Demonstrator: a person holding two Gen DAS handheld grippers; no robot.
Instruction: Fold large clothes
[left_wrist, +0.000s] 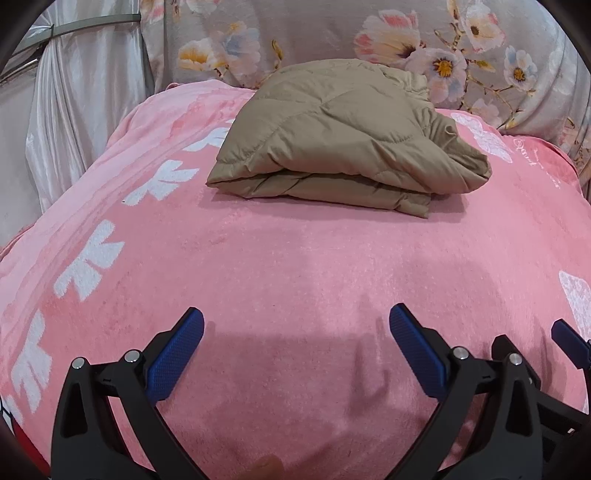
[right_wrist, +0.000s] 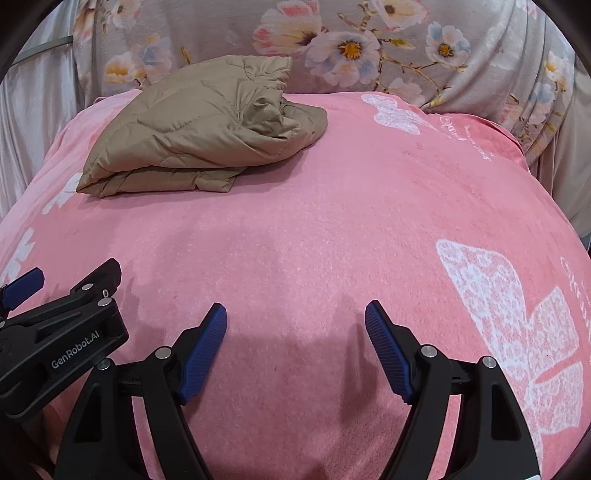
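Note:
A tan quilted jacket (left_wrist: 343, 136) lies folded into a thick bundle at the far side of the pink blanket (left_wrist: 277, 266); in the right wrist view the jacket (right_wrist: 199, 129) sits at the far left. My left gripper (left_wrist: 295, 325) hovers over bare blanket near the front, jaws wide open and empty, well short of the jacket. My right gripper (right_wrist: 295, 321) is also open and empty above the pink blanket (right_wrist: 332, 221), close beside the left one. Part of the left gripper's body (right_wrist: 62, 332) shows at the lower left of the right wrist view.
The blanket carries white bow and butterfly prints (right_wrist: 517, 317). A grey floral cloth (left_wrist: 406, 40) rises behind the bed. A pale satin curtain (left_wrist: 81, 103) hangs at the far left. A fingertip (left_wrist: 267, 467) shows at the bottom edge.

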